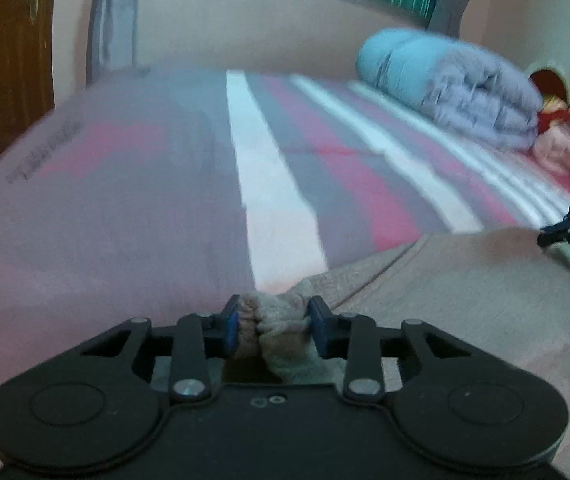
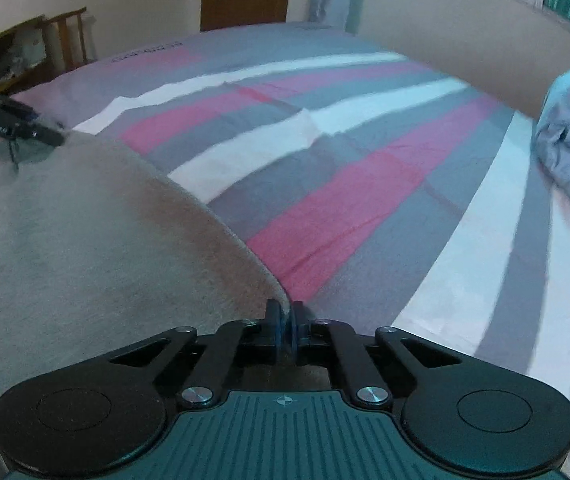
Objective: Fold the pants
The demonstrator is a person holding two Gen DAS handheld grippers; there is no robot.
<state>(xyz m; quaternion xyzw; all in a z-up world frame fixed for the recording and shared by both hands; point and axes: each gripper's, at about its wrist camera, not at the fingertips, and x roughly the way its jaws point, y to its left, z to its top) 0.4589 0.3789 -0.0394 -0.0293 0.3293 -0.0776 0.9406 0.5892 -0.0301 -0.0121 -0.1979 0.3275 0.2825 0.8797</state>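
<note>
Left gripper (image 1: 273,322): blue pads pinching bunched thick edge of beige pants (image 1: 465,292); rest of cloth spread to right of jaws on striped bedsheet (image 1: 277,200).

Right gripper (image 2: 285,326): jaws pressed almost together, nipping thin pants edge; cloth lying left of jaws.

Rolled blue-grey quilt (image 1: 453,88) far beyond jaws, to right.

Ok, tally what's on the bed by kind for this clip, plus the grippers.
Grippers: 2, the left gripper shut on a bunched edge of the pants, the right gripper shut on a thin edge
Pants, beige: 1
Rolled blue-grey quilt: 1
Pink bundle beside the quilt: 1
Striped bedsheet: 1
Total: 6
</note>
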